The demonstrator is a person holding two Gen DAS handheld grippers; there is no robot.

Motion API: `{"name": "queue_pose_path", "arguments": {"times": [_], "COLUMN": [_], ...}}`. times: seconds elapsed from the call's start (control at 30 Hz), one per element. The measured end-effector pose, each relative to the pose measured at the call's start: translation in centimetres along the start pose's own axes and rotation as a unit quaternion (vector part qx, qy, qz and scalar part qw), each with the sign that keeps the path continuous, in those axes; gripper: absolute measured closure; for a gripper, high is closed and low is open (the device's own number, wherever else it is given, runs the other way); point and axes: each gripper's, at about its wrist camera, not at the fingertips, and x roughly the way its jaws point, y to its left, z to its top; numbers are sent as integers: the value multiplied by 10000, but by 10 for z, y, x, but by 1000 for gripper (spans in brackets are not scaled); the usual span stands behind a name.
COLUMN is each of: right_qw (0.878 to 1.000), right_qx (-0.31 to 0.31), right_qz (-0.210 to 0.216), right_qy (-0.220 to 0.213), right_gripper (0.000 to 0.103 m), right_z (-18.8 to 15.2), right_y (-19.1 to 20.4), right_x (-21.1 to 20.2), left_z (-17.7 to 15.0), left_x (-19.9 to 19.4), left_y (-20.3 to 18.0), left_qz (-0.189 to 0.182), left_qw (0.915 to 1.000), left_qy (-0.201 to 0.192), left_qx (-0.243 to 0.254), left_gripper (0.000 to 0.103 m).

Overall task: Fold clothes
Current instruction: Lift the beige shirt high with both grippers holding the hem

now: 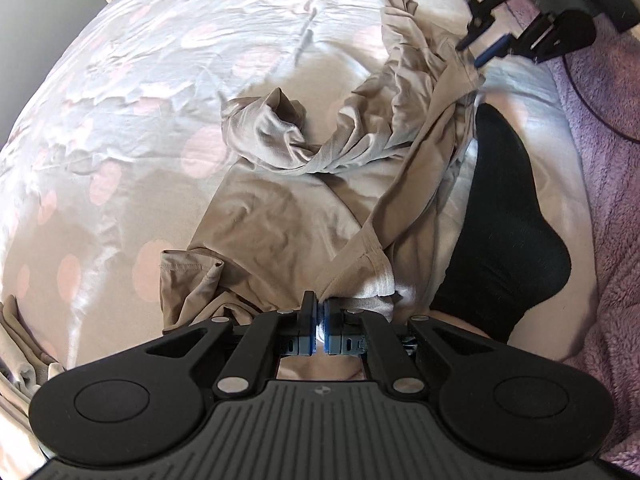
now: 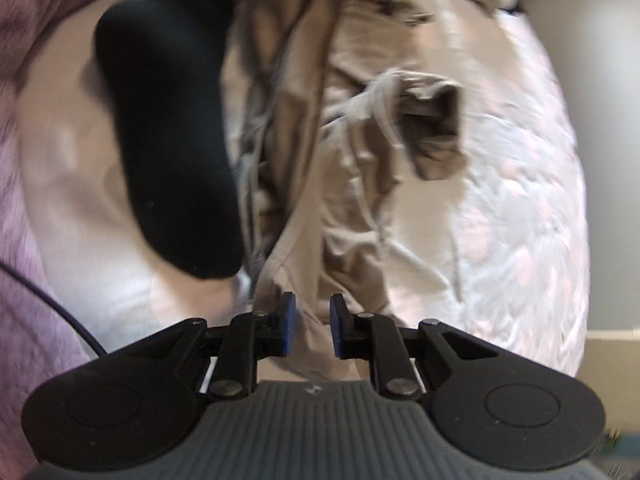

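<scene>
Two tongs are on one beige garment (image 1: 280, 216), which lies crumpled on the bed (image 1: 120, 80) with its long axis running from my left tongs (image 1: 319, 312) at the near edge away to the far right, where my right tongs (image 1: 486, 46) hang above its far end. I have the left tongs pinched nearly shut on a hem corner of the cloth, the blue pads all but meeting with fabric between them. In the right wrist view my right tongs (image 2: 312, 328) stand partly open with beige cloth lying in the gap but not clamped; that picture is blurred, so I cannot say whether the pads touch it. So the left hand has the grip and the right hand is close to the opposite stretch of the same edge. One sleeve (image 1: 264, 128) is bunched and twisted across the middle of the garment, its cuff gaping toward the far left, and I judge it would have to be laid flat before any clean fold. A foot in a black sock (image 1: 504, 208) rests on the bed just right of the garment's right edge, and I judge it could crowd a sweep to that side. More beige cloth (image 1: 20, 344) lies at the near left.
</scene>
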Motion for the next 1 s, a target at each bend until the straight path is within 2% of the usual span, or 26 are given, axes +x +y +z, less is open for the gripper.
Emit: {"name": "queue_pose_path", "arguments": {"times": [0.13,0.3,0.37,0.4,0.43,0.6,0.67,0.73,0.8,0.93,1.0], "right_qw": [9984,9964,9961,9959,9962,9981,9952,9868,9719,9306,9106], "right_qx": [-486,-515,-416,-359,-244,502,977,1555,2144,3003,3181], "right_qz": [201,567,654,698,708,338,27,-368,-845,-1944,-2464], "right_qy": [194,370,430,457,433,101,-72,-260,-480,-780,-942], "right_gripper": [84,84,90,98,98,99,99,100,100,100,100], "right_z": [-3,-9,-13,-15,-17,-27,-31,-36,-41,-42,-37], "right_y": [1,-4,-6,-7,-8,-14,-19,-28,-40,-66,-79], "right_x": [19,40,42,42,40,7,-11,-29,-49,-90,-114], "left_z": [1,2,1,1,0,-6,-8,-11,-14,-13,-11], "left_x": [0,1,1,1,1,-2,-4,-10,-18,-53,-77], "left_y": [-1,0,2,3,4,10,14,20,26,41,49], "left_qz": [-33,-76,-65,-58,-49,56,187,345,525,992,1283], "left_qw": [10000,9999,9998,9998,9998,9989,9980,9962,9935,9841,9757], "left_qy": [-52,-72,-68,-67,-67,-99,-111,-154,-234,-645,-912], "left_qx": [-75,-106,-147,-174,-204,-449,-594,-785,-983,-1323,-1527], "left_gripper": [101,101,101,101,101,101,102,102,102,103,103]}}
